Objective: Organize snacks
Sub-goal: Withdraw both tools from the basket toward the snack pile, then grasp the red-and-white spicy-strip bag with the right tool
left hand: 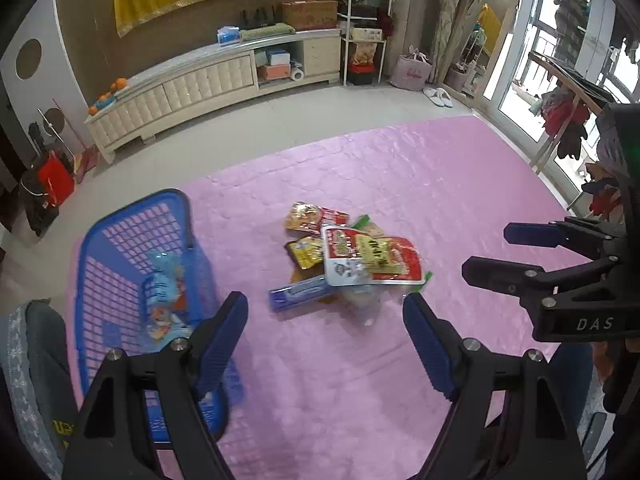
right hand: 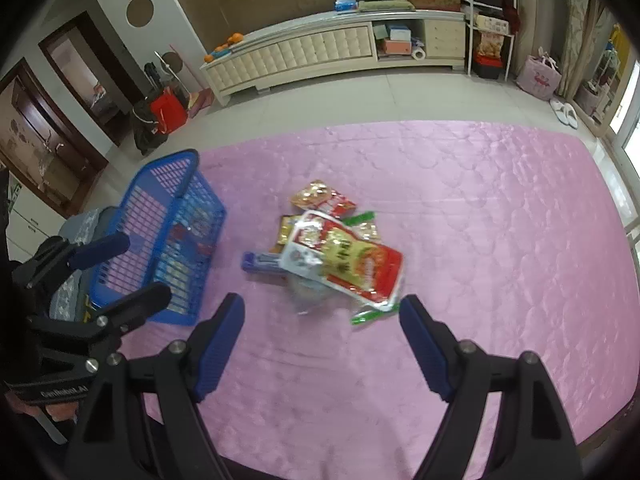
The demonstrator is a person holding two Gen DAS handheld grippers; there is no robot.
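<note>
Hovering above pink quilted mat [left hand: 360, 360], both tools released, gripping nothing: left tool [left hand: 324, 340] w/ jaws spread wide, right tool [right hand: 322, 340] same. Lying piled mid-mat, just ahead of both: snack pile [right hand: 332, 248], big red-white pouch [right hand: 344, 266] on top, blue box [right hand: 262, 261] poking out at left. Sitting left of pile: blue basket [left hand: 96, 240], holding light-blue packets [left hand: 164, 284].

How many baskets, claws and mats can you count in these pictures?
Blue basket: 1
Claws: 2 (left claw, right claw, both open)
Pink mat: 1
Total: 4
</note>
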